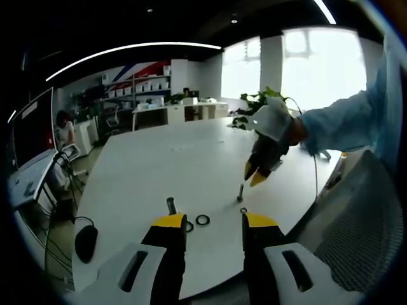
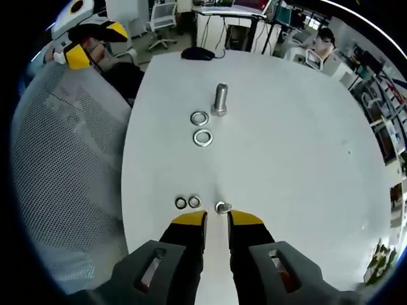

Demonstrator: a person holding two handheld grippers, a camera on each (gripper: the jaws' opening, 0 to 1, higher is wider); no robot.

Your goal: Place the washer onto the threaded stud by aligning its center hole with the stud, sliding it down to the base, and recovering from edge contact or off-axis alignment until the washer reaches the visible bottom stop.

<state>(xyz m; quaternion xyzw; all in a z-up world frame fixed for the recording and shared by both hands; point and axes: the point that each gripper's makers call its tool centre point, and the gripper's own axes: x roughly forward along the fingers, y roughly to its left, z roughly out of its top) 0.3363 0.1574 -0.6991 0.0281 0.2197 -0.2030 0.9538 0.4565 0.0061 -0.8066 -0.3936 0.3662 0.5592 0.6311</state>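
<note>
While the two large silver steel washers (image 2: 202,137) lie flat on the white round worktop (image 2: 286,159) just beside the upright threaded metal stud (image 2: 220,100), I see my right gripper (image 2: 217,222) low over the near edge, jaws narrowly parted and holding nothing, a small stud (image 2: 222,207) at their tips. My left gripper (image 1: 215,223) sits level, jaws wide, gripping nothing.

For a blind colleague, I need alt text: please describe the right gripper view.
The right gripper, jaws slightly apart, hovers low over a white table beside a small stud and two small washers. Farther off stands a larger stud with two larger washers lying flat beside it. The left gripper shows at upper left, above a mesh chair.
</note>
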